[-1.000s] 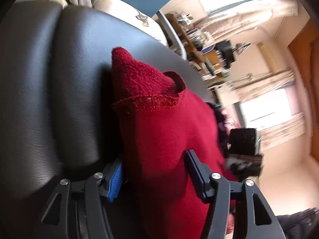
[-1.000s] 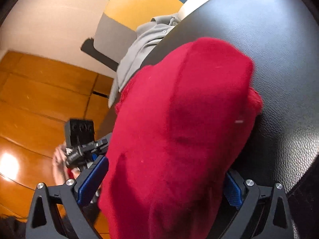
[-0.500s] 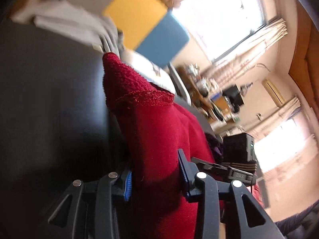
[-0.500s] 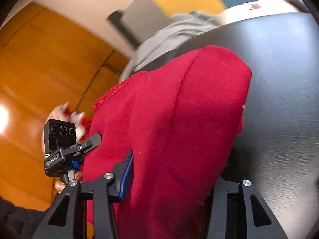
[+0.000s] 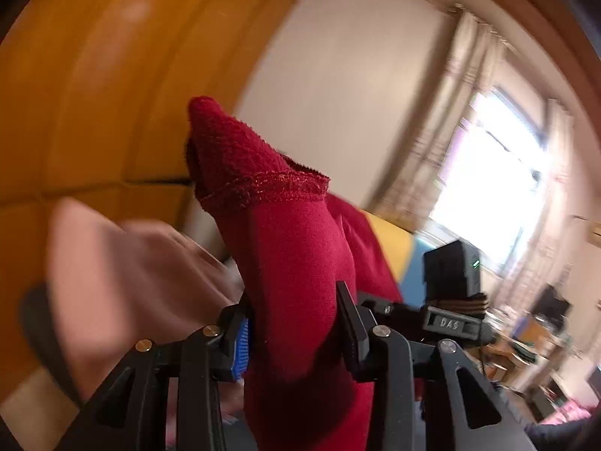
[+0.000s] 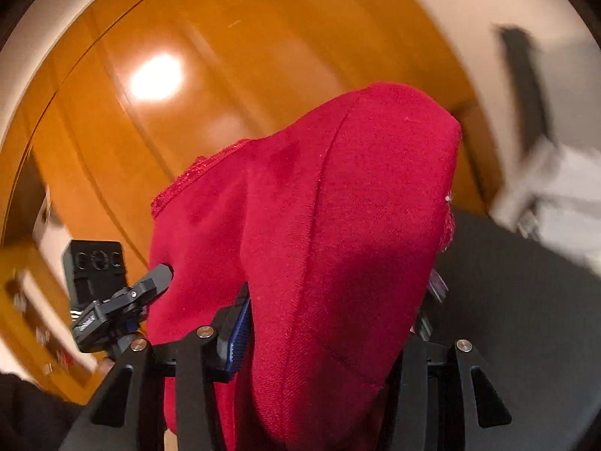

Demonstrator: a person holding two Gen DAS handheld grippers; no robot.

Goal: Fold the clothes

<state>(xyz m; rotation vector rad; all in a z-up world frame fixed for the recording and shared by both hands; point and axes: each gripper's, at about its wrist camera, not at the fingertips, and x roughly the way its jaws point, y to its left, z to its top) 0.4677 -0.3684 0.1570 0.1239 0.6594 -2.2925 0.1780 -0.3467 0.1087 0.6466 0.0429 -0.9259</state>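
A red knitted garment (image 5: 285, 233) hangs bunched between the pads of my left gripper (image 5: 295, 300), which is shut on it; its stitched hem and a pointed corner stick up above the fingers. In the right wrist view the same red garment (image 6: 338, 188) fills the middle, and my right gripper (image 6: 338, 297) is shut on a thick fold of it. Both grippers are lifted off the surface and point roughly level. The left gripper's black body (image 6: 97, 267) shows to the left of the cloth. The right gripper's camera housing (image 5: 452, 267) shows behind the cloth.
A person's blurred hand (image 5: 131, 263) is close at the left. A black padded surface (image 6: 507, 300) lies low at the right, with a blurred grey cloth (image 6: 563, 195) beyond it. Orange wooden panelling (image 6: 225, 56) stands behind, and a bright window (image 5: 499, 188) and cluttered desks (image 5: 526, 338) lie at the right.
Both grippers closed on the red garment and lifted it off the black surface. The views swung from looking down at the surface to looking out at the wall and window.
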